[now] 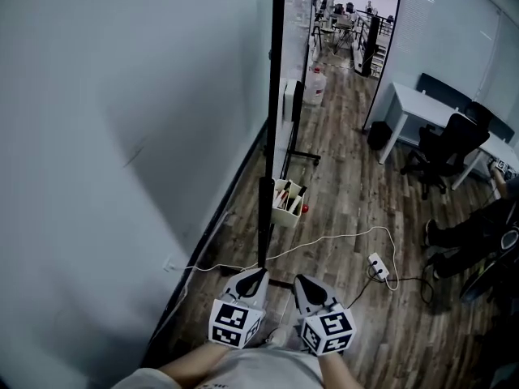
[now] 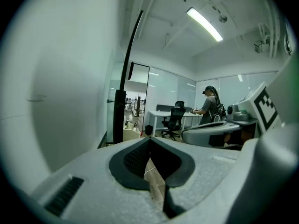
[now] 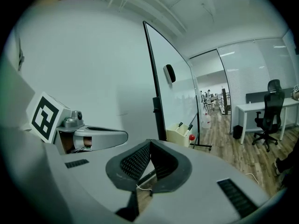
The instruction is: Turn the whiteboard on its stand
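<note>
Both closed, left tongs (image 1: 253, 275), right tongs (image 1: 306, 283) abreast

This is an office. A white bench (image 1: 427, 106) with a black swivel chair (image 1: 444, 148) stands beside glass partition walls (image 1: 454, 31) on a wood-plank floor (image 1: 340, 193). Past a black-framed opening, a farther room (image 1: 345, 14) holds more desks and chairs. A whiteboard (image 3: 180, 101) on a black stand, a floor power strip (image 1: 379, 266) with a white cable, and a ceiling strip light (image 2: 204, 24) suit the same setting.
</note>
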Available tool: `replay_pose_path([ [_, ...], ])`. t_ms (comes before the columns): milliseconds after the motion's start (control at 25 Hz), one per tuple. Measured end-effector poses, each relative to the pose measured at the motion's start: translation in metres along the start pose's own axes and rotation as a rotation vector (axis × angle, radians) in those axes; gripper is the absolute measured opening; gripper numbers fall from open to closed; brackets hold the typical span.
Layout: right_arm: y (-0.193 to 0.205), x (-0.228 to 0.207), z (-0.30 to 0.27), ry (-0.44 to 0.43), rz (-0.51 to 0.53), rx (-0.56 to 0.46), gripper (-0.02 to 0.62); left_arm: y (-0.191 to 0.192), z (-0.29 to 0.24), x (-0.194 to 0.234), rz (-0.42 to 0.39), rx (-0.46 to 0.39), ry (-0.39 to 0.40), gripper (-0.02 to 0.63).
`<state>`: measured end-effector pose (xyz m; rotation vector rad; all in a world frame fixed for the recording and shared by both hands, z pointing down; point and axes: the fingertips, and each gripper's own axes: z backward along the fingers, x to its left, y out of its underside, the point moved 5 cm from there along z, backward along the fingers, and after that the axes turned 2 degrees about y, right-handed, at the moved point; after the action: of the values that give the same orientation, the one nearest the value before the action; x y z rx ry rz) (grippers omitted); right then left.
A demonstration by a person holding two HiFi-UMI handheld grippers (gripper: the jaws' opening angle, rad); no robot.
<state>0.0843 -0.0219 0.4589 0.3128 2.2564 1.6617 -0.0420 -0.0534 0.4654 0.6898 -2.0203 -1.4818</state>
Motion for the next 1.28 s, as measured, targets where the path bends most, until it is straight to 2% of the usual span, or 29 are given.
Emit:
replay_pose_path([
  [440, -0.005, -0.054, -0.015, -0.032, -0.004, 0.004, 0.006, -0.012, -0.048, -0.001, 0.011, -0.018, -0.067, 0.011],
  [1280, -0.024, -0.062, -0.047, 0.012, -0.041, -0.003, 0.006, -0.032, -0.079, 0.047, -0.027, 0.033, -0.081, 0.012],
])
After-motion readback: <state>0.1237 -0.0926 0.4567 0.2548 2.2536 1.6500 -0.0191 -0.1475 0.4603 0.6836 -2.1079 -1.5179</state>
